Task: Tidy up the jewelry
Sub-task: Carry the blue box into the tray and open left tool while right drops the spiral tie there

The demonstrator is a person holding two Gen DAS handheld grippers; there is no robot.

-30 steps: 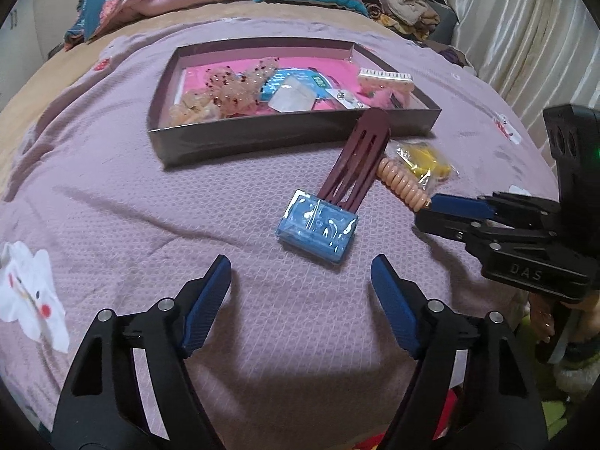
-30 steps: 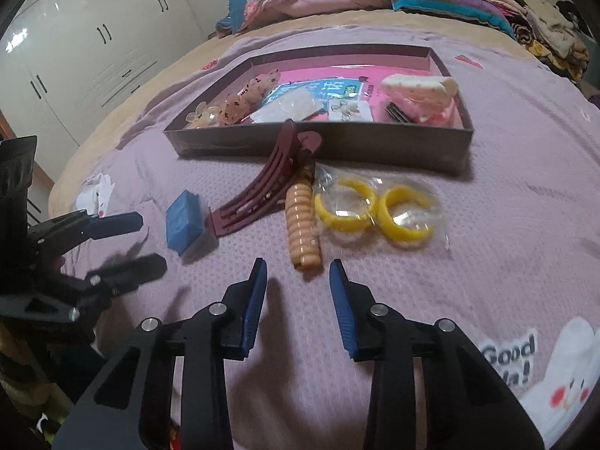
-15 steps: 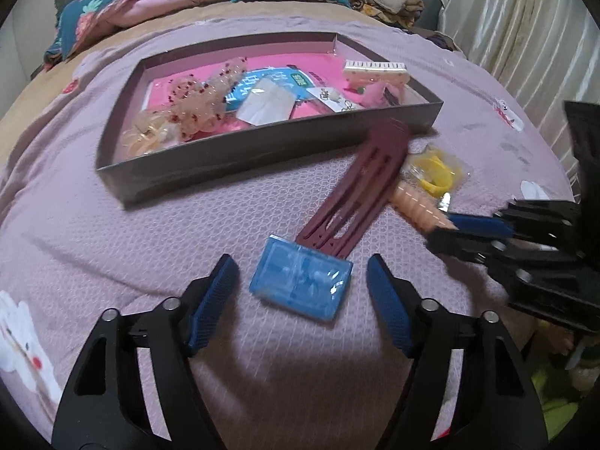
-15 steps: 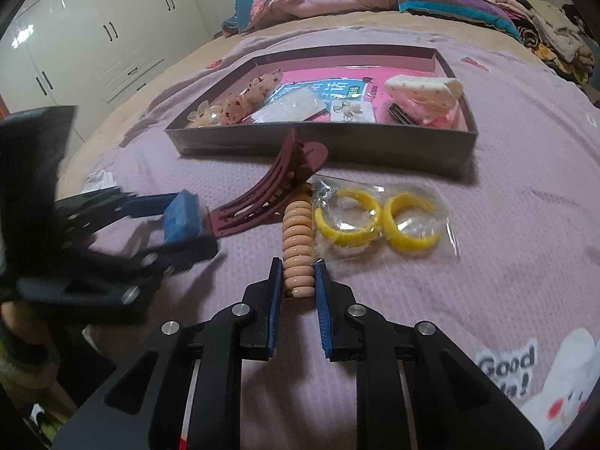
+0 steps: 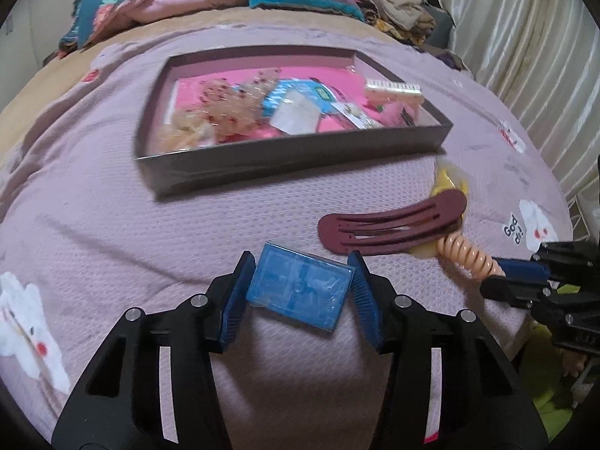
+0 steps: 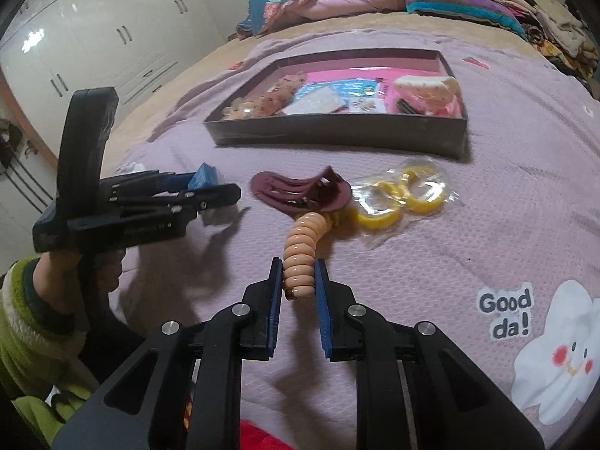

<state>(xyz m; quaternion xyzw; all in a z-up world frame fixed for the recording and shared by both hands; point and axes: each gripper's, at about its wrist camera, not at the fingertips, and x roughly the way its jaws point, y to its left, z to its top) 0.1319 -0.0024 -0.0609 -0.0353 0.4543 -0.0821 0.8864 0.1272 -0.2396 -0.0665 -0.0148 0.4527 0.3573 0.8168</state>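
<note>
My left gripper (image 5: 300, 281) is shut on a small blue plastic box (image 5: 300, 288), held between its blue pads. My right gripper (image 6: 298, 281) is shut on the near end of a peach spiral hair coil (image 6: 302, 253), whose far end lies against a dark red hair clip (image 6: 300, 191). The clip (image 5: 393, 227) and coil (image 5: 468, 255) also show in the left wrist view. A bag of yellow rings (image 6: 401, 197) lies right of the clip. A grey tray (image 5: 292, 153) with a pink floor holds several hair pieces and packets.
All lies on a mauve bedspread (image 5: 93, 225) with cartoon patches (image 6: 551, 345). Folded quilts and clothes (image 5: 187, 0) pile at the bed's far end. White wardrobes (image 6: 93, 37) stand left and a curtain (image 5: 525, 37) hangs right.
My left gripper moved forward and closed on the blue box. My right gripper closed on the peach coil's end and the coil bent. The dark red clip swung round flatter.
</note>
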